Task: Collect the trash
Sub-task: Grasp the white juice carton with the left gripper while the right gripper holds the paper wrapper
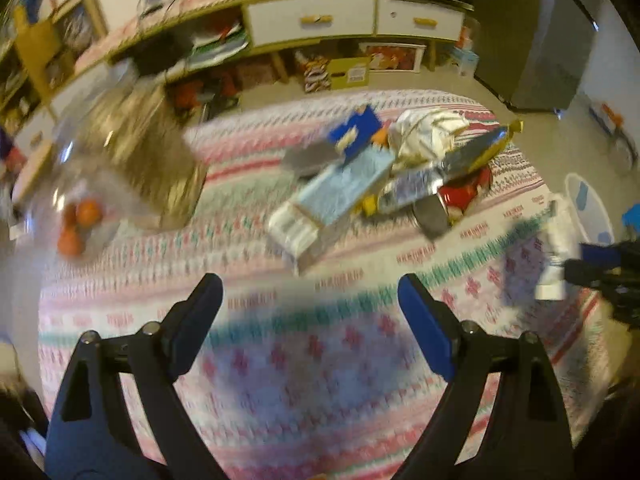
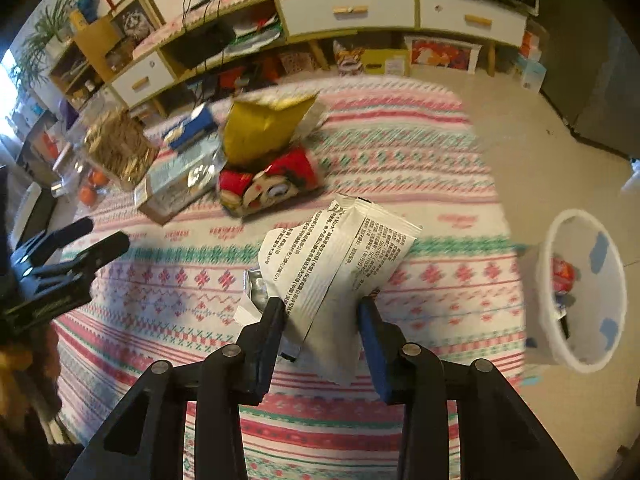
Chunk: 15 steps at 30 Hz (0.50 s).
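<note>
The right gripper (image 2: 322, 312) pinches a white wrapper (image 2: 340, 272), bin (image 2: 552, 320) waiting at right, while the left gripper (image 1: 310, 296) gapes empty.

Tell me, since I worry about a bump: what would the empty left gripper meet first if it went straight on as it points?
Probably the patterned tablecloth: the left gripper stands open above bare cloth, short of the light blue box. Blur leaves depth uncertain.
</note>
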Tool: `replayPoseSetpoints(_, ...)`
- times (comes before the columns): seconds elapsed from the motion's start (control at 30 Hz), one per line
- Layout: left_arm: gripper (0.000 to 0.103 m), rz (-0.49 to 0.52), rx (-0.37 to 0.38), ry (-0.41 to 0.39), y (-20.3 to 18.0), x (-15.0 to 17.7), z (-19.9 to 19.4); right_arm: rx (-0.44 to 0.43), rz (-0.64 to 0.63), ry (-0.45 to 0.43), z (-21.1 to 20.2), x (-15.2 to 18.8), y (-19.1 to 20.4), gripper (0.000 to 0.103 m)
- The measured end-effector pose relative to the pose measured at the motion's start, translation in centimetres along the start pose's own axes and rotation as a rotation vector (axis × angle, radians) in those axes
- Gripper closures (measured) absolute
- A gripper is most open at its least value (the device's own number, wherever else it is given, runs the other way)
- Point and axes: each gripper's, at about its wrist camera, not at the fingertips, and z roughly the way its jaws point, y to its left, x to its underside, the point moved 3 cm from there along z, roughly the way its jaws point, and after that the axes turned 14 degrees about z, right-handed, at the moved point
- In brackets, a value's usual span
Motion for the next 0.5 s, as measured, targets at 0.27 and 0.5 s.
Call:
replayPoseSetpoints(0.27,0.016,0.054,-0.03,0.03,0.3,-3.1,5.0,0.009,0.047,-0.005,-0.8,-0.5,-2.6,0.064)
replayPoseSetpoints(0.5,0.061,0.111,-0.029,0.059,-1.1,-2.1,6.0,0.016,0.055,-0.01,-1.8,0.1,-4.2,0.064)
